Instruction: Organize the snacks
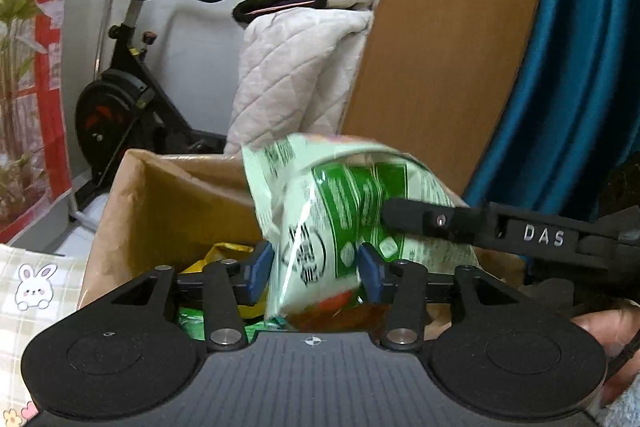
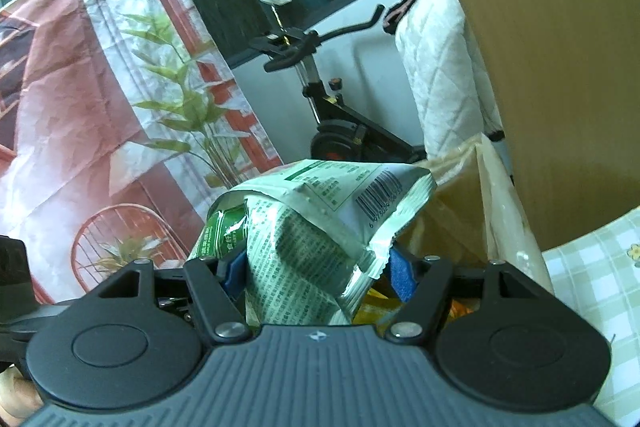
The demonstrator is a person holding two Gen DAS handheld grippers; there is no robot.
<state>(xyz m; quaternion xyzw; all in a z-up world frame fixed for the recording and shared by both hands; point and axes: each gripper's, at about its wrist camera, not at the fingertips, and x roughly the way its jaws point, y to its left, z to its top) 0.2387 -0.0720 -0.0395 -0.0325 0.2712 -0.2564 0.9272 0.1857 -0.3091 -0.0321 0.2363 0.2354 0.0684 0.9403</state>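
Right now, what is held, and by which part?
The green snack bag: right gripper clamps its crumpled middle; left gripper brackets its lower end, grip unclear.

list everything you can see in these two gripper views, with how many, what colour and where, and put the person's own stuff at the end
snack bag: one, green and white, between both grippers, above the box
cardboard box: one, brown, open, below the bag, on the tablecloth
packets in box: several, yellow and green, count unclear
exercise bike: one, black, behind the box
quilted cover: one, off-white, draped beside the bike
tablecloth: one, pale green check, under the box
backdrop: one, red and white print with green leaves
left gripper: black, blue pads, bag between them
right gripper: black, blue pads, bag between them
hand: one, behind the right gripper
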